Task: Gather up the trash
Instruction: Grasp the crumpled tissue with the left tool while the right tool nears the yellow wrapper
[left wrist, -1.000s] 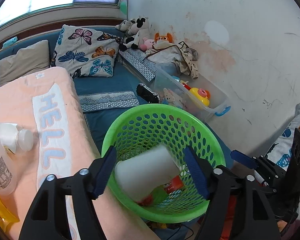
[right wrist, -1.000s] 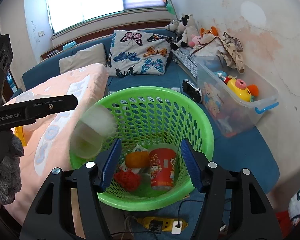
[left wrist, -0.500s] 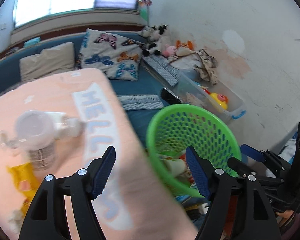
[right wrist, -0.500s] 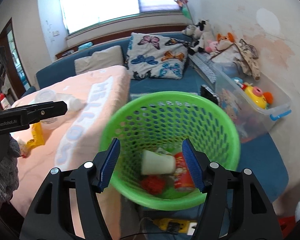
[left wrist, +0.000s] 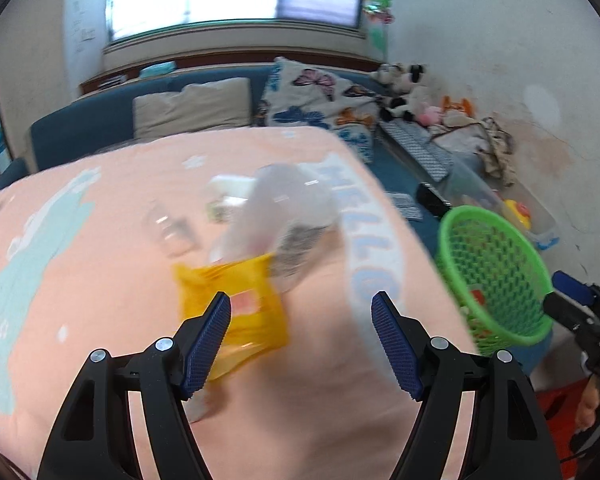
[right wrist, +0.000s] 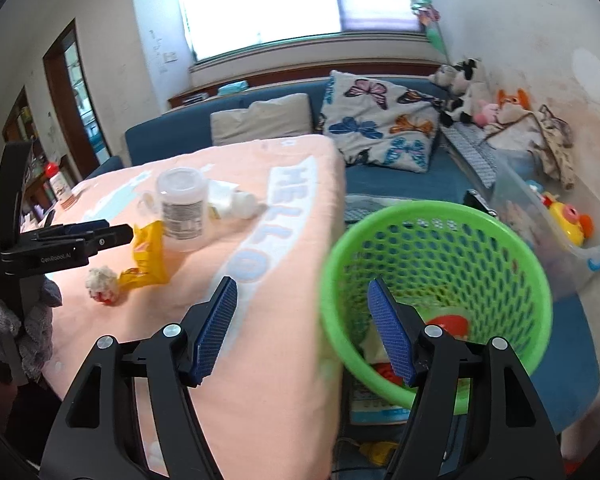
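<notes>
My left gripper (left wrist: 301, 304) is open and holds nothing above the peach tablecloth (left wrist: 100, 280). A yellow wrapper (left wrist: 236, 300) lies by its left finger, and a blurred clear plastic jar (left wrist: 276, 216) is just beyond. My right gripper (right wrist: 302, 286) has its jaws opening with nothing between them, over the table edge beside the green basket (right wrist: 436, 220). The basket holds a red item (right wrist: 448, 324) and other trash. The right wrist view shows the jar (right wrist: 182, 208), the wrapper (right wrist: 146, 256), a crumpled white-and-red ball (right wrist: 102, 282), a small white bottle (right wrist: 236, 200) and the left gripper (right wrist: 116, 232).
A blue sofa (right wrist: 260, 112) with a butterfly cushion (right wrist: 380, 124) runs behind the table. A clear storage bin (right wrist: 556, 216) of toys stands by the right wall, with plush toys (right wrist: 464, 92) above it. A power strip (right wrist: 376, 450) lies on the floor under the basket.
The white cup left my left gripper and landed in the basket. My left gripper then swung left from over the basket to the table. My right gripper also shifted left.
</notes>
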The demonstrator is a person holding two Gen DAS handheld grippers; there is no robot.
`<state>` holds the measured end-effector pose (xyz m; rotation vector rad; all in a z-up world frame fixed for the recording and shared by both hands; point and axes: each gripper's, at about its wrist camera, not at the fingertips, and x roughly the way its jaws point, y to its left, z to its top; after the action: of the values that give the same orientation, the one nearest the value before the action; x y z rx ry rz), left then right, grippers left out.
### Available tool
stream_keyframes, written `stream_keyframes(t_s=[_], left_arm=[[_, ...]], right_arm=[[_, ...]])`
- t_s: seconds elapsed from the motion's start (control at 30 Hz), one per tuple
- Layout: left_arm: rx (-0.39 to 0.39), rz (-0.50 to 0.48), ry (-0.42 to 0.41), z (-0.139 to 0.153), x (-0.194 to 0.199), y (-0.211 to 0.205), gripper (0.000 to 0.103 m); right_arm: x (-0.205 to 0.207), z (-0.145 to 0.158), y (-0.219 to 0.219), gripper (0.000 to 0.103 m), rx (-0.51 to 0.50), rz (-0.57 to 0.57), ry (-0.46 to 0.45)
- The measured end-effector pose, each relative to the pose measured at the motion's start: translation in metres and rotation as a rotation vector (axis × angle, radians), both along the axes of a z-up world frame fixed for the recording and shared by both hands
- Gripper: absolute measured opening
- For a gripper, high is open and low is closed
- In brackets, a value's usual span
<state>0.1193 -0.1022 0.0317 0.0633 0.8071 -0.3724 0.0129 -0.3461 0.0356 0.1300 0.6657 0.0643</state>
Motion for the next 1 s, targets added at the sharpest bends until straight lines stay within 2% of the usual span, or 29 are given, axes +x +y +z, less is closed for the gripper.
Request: stream_keyframes(t_s=[0.3, 0.53, 0.73, 1.0], left_arm=[[0.038, 0.125, 0.065, -0.037, 0.003, 0.063, 0.072], [0.033, 0.137, 0.116, -0.06, 0.008, 0.077, 0.072], [0.017, 0.127, 0.155, -0.074, 0.016, 0.076, 0.055], [-0.009, 0.109, 0.125, -0.073, 0.013, 0.083, 0.045]], right_arm=[[0.02, -0.005, 0.049, 0.068, 0.009, 0.092, 0.022], [0.048, -0.02, 0.081, 0.068, 0.025, 0.153, 0.056], [0.074, -0.037, 0.104, 0.067, 0.053, 0.201, 0.099], [0.101, -0.054, 0.134, 0.063, 0.074, 0.273, 0.141]])
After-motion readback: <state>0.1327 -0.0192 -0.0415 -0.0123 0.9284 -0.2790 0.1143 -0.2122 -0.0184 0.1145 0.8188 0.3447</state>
